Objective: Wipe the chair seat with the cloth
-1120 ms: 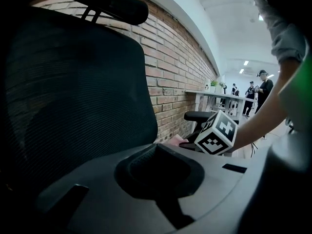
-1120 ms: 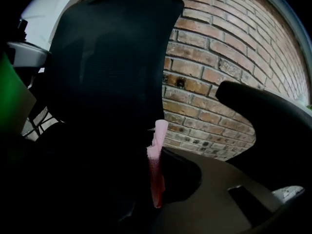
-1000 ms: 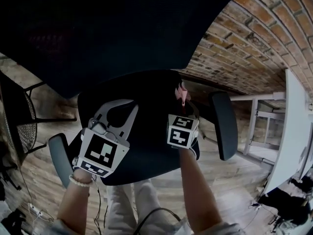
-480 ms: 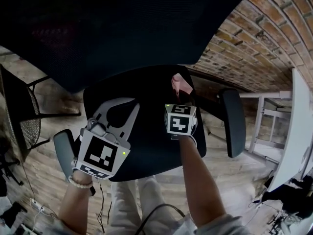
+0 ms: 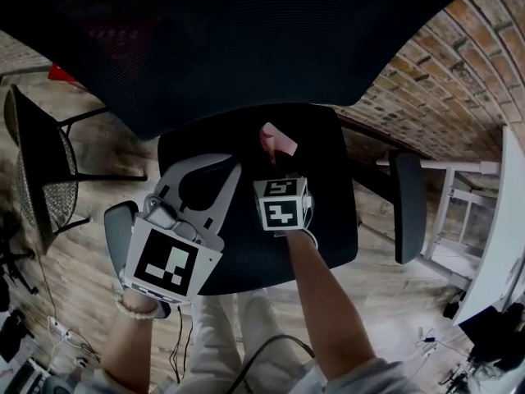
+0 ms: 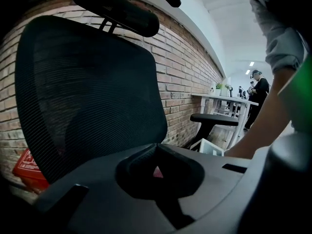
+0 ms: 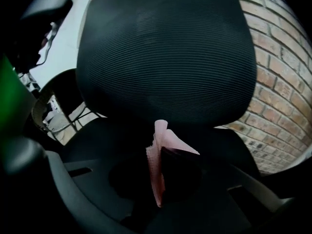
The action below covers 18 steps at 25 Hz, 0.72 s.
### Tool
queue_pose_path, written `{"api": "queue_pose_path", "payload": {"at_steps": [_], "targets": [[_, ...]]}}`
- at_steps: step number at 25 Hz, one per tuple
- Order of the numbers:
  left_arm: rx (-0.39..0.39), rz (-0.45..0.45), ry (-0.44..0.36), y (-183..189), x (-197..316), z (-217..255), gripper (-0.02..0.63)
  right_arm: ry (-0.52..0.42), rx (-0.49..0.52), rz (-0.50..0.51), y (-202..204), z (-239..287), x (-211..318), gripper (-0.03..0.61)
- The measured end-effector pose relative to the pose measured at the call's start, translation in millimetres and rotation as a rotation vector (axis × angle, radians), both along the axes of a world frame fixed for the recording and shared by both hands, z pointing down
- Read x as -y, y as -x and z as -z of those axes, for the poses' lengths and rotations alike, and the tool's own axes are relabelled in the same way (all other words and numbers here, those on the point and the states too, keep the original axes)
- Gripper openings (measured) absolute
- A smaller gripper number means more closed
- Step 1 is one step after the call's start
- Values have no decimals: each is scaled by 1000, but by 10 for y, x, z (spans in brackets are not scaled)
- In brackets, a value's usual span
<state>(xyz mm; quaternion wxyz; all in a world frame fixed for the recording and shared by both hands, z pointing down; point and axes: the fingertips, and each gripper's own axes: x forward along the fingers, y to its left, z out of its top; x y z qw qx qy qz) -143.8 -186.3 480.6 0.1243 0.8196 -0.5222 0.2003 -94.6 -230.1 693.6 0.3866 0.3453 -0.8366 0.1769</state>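
The left tool (image 5: 220, 171) is being held over the left edge of the chair seat (image 5: 328, 187), its jaws pressed together with nothing between them. The right tool (image 5: 279, 167) is over the middle of the seat, pinching the pink cloth (image 5: 277, 142), which is sticking out past the jaws toward the back edge. Behind it, the backrest (image 5: 246, 39) is standing before a brick wall (image 5: 443, 97).

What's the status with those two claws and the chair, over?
Right gripper shut on pink cloth, over rear of chair seat. Left gripper shut, empty, over seat's left. Nothing blocking.
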Motion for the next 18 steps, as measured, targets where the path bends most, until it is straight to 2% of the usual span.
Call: {"api": "queue_pose_path", "payload": {"at_steps": [5,11,18], "targets": [[-17,28,-6,58,-51,72,18,11,28,119,387,73,-366,54],[-32,42,-7,81,-118,107,18,55,74,198,669,77,-779,54],[-37,41,3,60,-170,64,18,38,32,196,538,102,-799,54]]}}
